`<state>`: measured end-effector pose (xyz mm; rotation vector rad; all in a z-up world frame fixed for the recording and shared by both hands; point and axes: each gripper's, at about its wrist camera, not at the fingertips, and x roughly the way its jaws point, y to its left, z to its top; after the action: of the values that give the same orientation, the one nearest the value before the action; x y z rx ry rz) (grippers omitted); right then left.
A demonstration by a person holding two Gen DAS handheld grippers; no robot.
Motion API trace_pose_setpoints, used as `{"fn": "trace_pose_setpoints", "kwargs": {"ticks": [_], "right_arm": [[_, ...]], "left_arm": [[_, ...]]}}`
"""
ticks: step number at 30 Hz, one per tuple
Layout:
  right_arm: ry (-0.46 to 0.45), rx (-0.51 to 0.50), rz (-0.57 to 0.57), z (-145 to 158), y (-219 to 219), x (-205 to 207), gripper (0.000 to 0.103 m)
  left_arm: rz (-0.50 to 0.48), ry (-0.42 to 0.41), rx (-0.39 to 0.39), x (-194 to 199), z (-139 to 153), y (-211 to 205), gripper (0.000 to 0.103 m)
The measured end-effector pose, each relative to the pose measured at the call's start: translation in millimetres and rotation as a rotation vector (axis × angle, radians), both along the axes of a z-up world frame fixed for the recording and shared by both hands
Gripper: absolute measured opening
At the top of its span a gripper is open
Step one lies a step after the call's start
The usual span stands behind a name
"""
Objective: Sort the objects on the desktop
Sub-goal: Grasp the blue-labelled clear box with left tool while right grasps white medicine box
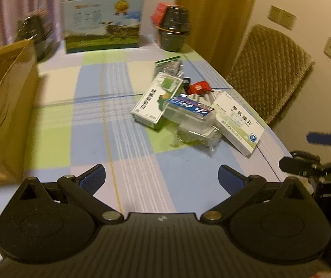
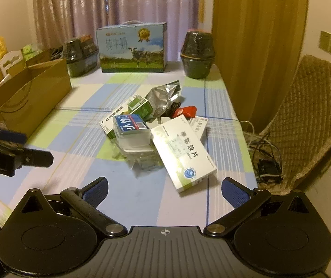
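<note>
A pile of small objects lies on the checked tablecloth (image 2: 130,197): a white medicine box (image 2: 184,155) (image 1: 237,125), a clear plastic box with a blue label (image 2: 130,127) (image 1: 188,112), a green-and-white box (image 2: 128,108) (image 1: 156,99), a silver foil bag (image 2: 163,95), a small red item (image 2: 186,111) (image 1: 198,88) and clear wrapping (image 2: 142,159). My left gripper (image 1: 162,178) is open and empty, short of the pile. My right gripper (image 2: 164,193) is open and empty, just before the white box. An open cardboard box (image 2: 26,97) (image 1: 5,106) stands at the left.
A milk carton case (image 2: 132,48) and dark pots (image 2: 198,55) (image 2: 79,55) stand at the far edge. A woven chair (image 2: 309,120) with tangled cables (image 2: 265,157) is right of the table. The left gripper shows in the right wrist view (image 2: 15,153).
</note>
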<state>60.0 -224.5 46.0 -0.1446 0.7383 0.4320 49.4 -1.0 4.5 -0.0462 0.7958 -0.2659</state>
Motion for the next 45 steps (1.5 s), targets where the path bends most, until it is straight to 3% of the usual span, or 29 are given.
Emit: {"fn": "trace_pose_setpoints", "kwargs": {"ticks": [4, 12, 17, 24, 31, 41, 45], "right_arm": [[0.020, -0.007, 0.042, -1.5, -4.1, 19.7, 0.101], [-0.005, -0.144, 0.136, -14.1, 2.7, 52.9, 0.101], [0.002, -0.214, 0.197, -27.4, 11.6, 69.0, 0.101], [0.011, -0.258, 0.250, -40.9, 20.5, 88.5, 0.098], [0.024, -0.293, 0.292, -54.5, 26.4, 98.4, 0.091], [0.042, -0.305, 0.292, -66.4, 28.6, 110.5, 0.090], [0.049, -0.307, 0.292, -70.2, 31.8, 111.4, 0.090]], "left_arm": [[-0.095, -0.005, 0.025, 18.1, 0.5, -7.1, 0.102], [-0.301, -0.014, 0.088, 61.7, -0.9, -25.5, 0.102], [-0.406, -0.013, 0.147, 87.5, -9.2, -37.4, 0.102], [-0.522, 0.004, 0.166, 118.9, -19.2, -50.7, 0.102], [-0.575, 0.028, 0.173, 151.5, -30.5, -61.7, 0.102], [-0.650, 0.073, 0.183, 173.9, -47.2, -70.3, 0.099], [-0.643, 0.083, 0.182, 175.8, -49.7, -69.4, 0.089]]}}
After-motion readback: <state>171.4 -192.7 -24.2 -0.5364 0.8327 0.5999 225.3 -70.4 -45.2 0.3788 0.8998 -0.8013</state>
